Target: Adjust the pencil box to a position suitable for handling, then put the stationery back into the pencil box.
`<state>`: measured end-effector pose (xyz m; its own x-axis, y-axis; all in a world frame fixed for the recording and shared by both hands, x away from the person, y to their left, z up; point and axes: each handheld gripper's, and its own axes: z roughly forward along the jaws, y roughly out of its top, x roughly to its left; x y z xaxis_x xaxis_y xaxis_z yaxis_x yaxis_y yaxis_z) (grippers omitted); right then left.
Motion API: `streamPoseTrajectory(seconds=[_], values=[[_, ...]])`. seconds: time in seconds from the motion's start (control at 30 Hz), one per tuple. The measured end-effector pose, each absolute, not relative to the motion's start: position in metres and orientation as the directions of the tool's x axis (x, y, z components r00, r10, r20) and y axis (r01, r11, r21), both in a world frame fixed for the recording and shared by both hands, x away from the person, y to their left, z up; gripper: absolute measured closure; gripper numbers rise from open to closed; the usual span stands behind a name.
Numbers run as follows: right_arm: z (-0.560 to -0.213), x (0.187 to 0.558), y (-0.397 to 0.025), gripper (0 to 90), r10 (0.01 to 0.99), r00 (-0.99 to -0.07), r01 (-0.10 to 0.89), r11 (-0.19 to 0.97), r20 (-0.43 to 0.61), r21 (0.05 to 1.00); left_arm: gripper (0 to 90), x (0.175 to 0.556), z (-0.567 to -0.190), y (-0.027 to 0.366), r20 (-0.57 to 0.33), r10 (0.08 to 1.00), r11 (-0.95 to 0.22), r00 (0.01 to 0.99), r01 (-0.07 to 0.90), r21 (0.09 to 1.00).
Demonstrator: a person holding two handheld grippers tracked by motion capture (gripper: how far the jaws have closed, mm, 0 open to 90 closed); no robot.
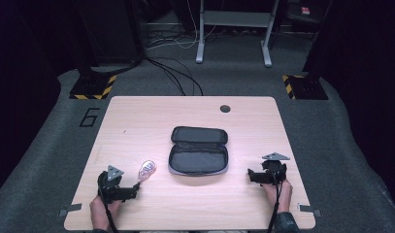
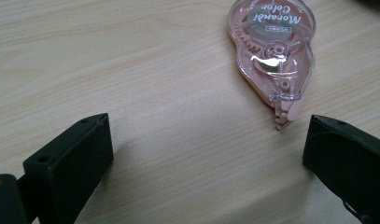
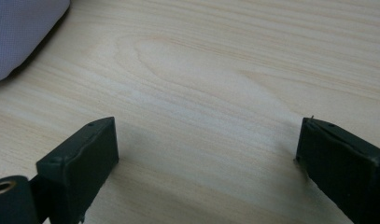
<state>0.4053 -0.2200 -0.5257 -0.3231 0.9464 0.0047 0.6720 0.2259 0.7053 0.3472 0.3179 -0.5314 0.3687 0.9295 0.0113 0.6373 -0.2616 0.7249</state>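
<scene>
The correction tape (image 2: pixel 273 53) lies flat on the table (image 1: pixel 137 116), left of the open pouch (image 1: pixel 199 150), probably meant for it. Your left gripper (image 2: pixel 204 154) faces its tip, jaws apart; your right gripper (image 3: pixel 206 163) waits, jaws wide, over bare wood.

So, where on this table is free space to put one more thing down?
The far strip between the open case and the table's back edge is bare, as are the far-left and far-right corners. The near middle, between both tools, is also free. It is crowded only where the left tool meets the pink tape dispenser.
</scene>
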Motion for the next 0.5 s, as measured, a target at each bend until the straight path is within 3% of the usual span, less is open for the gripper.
streamPoseTrajectory(seconds=[0.5], values=[[-0.5293, 0.4054, -0.2233, 0.0, 0.948, -0.319, 0.660, 0.225, -0.004, 0.717, 0.0, 0.3457, -0.5310, 0.3168, 0.011, 0.943, -0.239, 0.332, 0.654, 0.717]])
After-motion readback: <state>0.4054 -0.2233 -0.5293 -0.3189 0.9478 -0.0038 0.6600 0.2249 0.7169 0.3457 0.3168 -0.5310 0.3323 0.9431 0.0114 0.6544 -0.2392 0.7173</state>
